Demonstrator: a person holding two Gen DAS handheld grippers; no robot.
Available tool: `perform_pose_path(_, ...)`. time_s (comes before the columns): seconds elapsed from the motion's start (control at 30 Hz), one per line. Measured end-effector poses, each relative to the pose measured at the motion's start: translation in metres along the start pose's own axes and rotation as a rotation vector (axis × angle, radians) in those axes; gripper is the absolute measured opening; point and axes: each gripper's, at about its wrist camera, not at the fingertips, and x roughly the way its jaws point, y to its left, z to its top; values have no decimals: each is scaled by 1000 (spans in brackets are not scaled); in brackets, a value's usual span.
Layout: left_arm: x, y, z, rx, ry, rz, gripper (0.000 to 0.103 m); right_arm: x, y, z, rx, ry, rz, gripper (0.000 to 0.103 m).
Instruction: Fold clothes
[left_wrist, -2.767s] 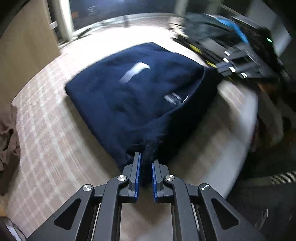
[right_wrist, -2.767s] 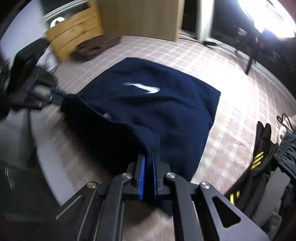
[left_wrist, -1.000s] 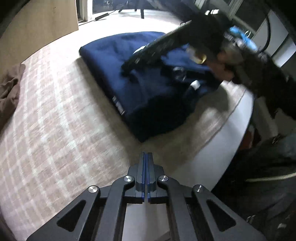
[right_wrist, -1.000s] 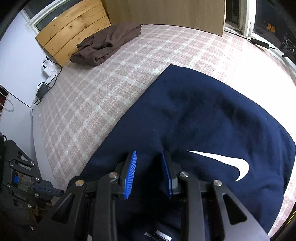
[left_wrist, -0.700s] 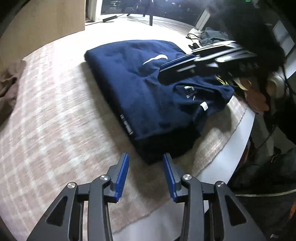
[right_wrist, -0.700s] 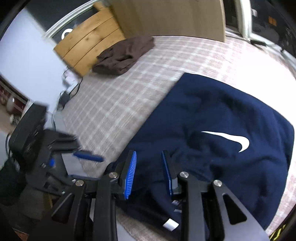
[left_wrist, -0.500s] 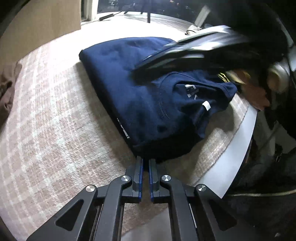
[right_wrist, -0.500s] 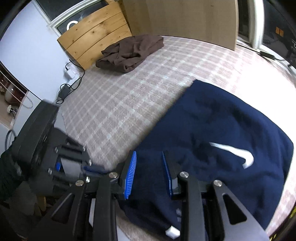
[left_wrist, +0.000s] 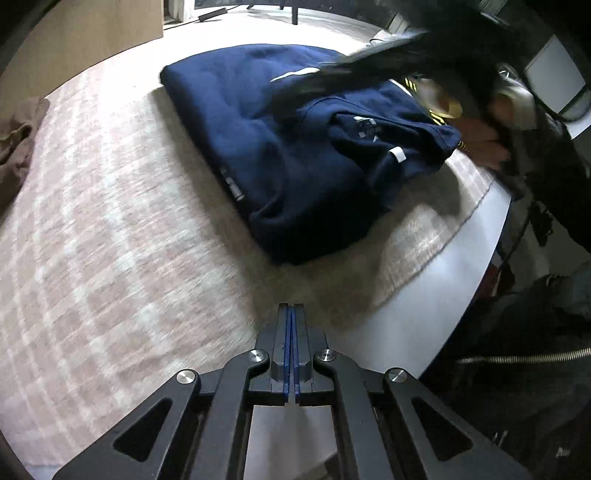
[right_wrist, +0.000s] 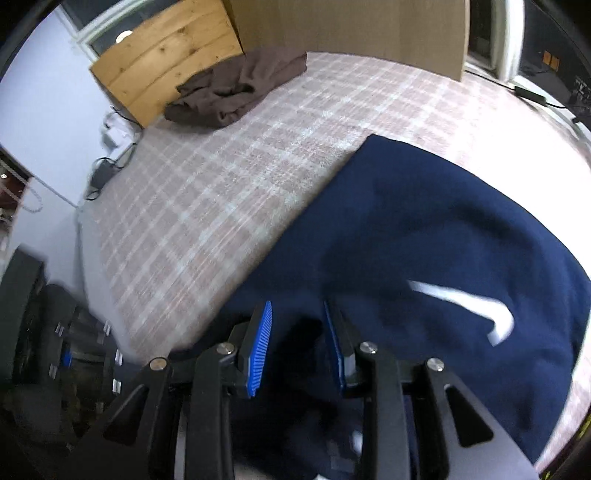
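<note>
Evidently the navy sweatshirt (left_wrist: 280, 147) is lying half-folded near the blanket's (left_wrist: 110, 240) edge; thick, soft, best pinched at a hem corner; left gripper (left_wrist: 294, 354) pressed together, empty; right gripper (right_wrist: 297, 341) opening, gripping nothing.

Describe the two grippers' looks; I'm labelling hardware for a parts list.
Both are matte black linkage frames with triangular cut-outs and silver pivot bolts. The left gripper has thin blue pads on slim black fingers. The right gripper carries ribbed bright-blue pads. No cables or markings show on either.
</note>
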Motion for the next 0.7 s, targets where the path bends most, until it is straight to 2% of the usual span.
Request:
perform_pose_path(0.07, -11, 9, 4, -24, -26, 2, 1, -17, -2, -18, 31, -14, 43, 38)
perform_pose_path(0.13, -13, 16, 11, -36, -47, -14, 7, -26, -1, -32, 73, -20, 106, 38)
perform_pose_path(0.2, -6, 16, 17, -19, -31, -31, 13, -26, 8, -44, 87, -4, 174, 38)
perform_pose_path(0.3, 7, 15, 28, 17, 8, -30, 14, -13, 26, -54, 64, 25, 177, 38)
perform_pose_path(0.43, -2, 23, 41, 11, -2, -4, 14, 9, 33, -59, 42, 65, 166, 38)
perform_pose_path(0.47, -6, 26, 42, 9, -8, 7, 14, 15, 35, -60, 37, 75, 163, 33)
perform_pose_path(0.5, -11, 29, 43, 10, -13, 16, 14, 14, 35, -62, 33, 87, 176, 7)
perform_pose_path(0.53, -15, 32, 45, 12, -17, 26, 14, 13, 35, -63, 31, 99, 192, 4)
perform_pose_path(0.63, -13, 31, 48, 5, -30, 17, 16, -2, 33, -69, 14, 95, 254, 4)
perform_pose_path(0.7, -8, 27, 48, -4, -34, -2, 18, 2, 33, -70, 17, 106, 247, 4)
